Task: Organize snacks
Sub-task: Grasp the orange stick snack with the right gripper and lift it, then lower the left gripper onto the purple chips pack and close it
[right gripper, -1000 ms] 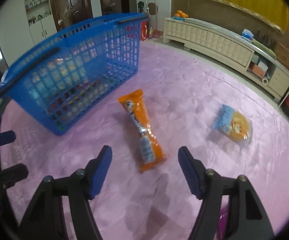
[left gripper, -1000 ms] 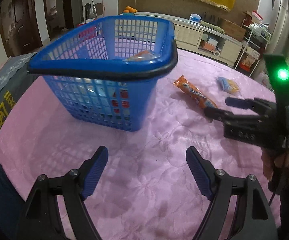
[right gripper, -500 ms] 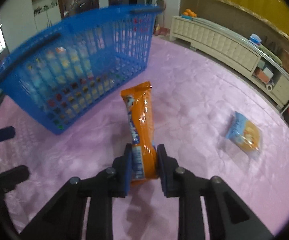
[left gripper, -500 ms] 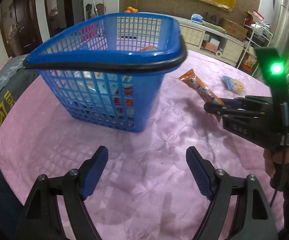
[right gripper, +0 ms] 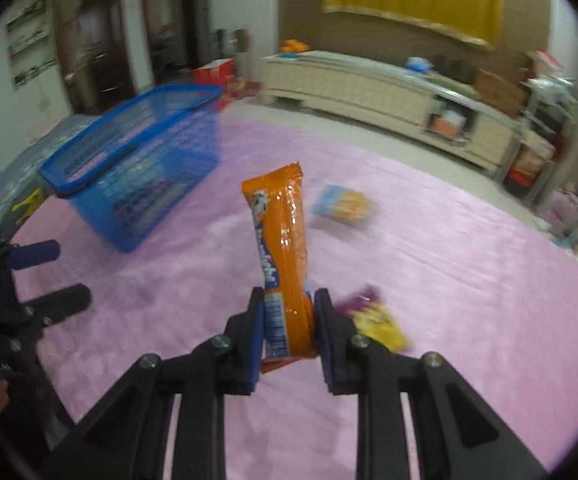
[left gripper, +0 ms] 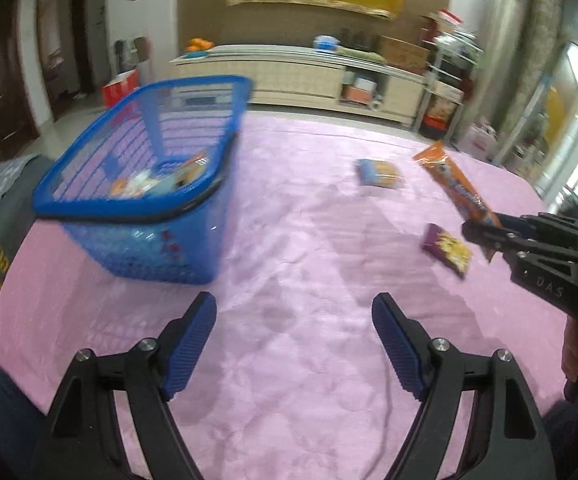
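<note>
Right wrist view: right gripper (right gripper: 289,322) jaws clenched on the lower end of the orange snack pack (right gripper: 283,248), held clear above the pink worktop (right gripper: 449,264).
Left gripper (left gripper: 293,346) jaws stand released, nothing between them, over bare cloth. Blue basket (left gripper: 137,236), snacks inside, sits near the worktop's left edge. Blue-and-orange packet (left gripper: 379,174) and purple packet (left gripper: 447,249) lie apart on the right; open cloth lies between basket and packets.
</note>
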`<act>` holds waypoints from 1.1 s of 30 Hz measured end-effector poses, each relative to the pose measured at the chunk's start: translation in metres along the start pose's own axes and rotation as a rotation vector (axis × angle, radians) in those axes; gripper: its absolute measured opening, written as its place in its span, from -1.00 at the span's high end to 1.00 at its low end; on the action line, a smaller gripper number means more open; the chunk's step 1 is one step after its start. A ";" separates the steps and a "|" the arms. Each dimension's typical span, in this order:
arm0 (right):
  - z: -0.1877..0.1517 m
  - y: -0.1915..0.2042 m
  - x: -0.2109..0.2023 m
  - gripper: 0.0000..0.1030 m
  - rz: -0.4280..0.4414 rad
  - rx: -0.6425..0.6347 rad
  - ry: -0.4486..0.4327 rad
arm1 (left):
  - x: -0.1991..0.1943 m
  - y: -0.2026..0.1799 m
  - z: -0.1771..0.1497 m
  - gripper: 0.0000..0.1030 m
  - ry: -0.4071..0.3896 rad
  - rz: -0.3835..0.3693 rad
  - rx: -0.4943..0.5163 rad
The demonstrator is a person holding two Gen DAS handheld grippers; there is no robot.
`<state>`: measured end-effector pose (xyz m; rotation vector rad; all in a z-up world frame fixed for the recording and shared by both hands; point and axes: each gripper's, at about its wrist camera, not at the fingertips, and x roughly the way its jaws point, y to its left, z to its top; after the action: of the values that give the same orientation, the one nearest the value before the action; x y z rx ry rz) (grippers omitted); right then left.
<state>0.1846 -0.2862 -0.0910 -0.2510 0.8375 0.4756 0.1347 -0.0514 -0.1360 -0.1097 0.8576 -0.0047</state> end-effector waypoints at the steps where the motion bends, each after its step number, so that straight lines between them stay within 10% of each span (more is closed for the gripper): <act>1: -0.002 -0.008 -0.005 0.46 -0.025 0.017 -0.008 | 0.000 -0.004 0.003 -0.53 0.000 -0.011 0.017; 19: -0.036 -0.091 -0.002 0.46 -0.090 0.301 -0.047 | 0.073 -0.114 0.051 -0.53 0.167 -0.185 0.255; 33: -0.061 -0.125 0.012 0.46 -0.161 0.392 0.027 | 0.157 -0.191 0.061 -0.53 0.333 -0.344 0.620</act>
<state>0.2138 -0.4151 -0.1361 0.0374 0.9108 0.1516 0.2910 -0.2431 -0.1966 0.3362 1.1244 -0.6214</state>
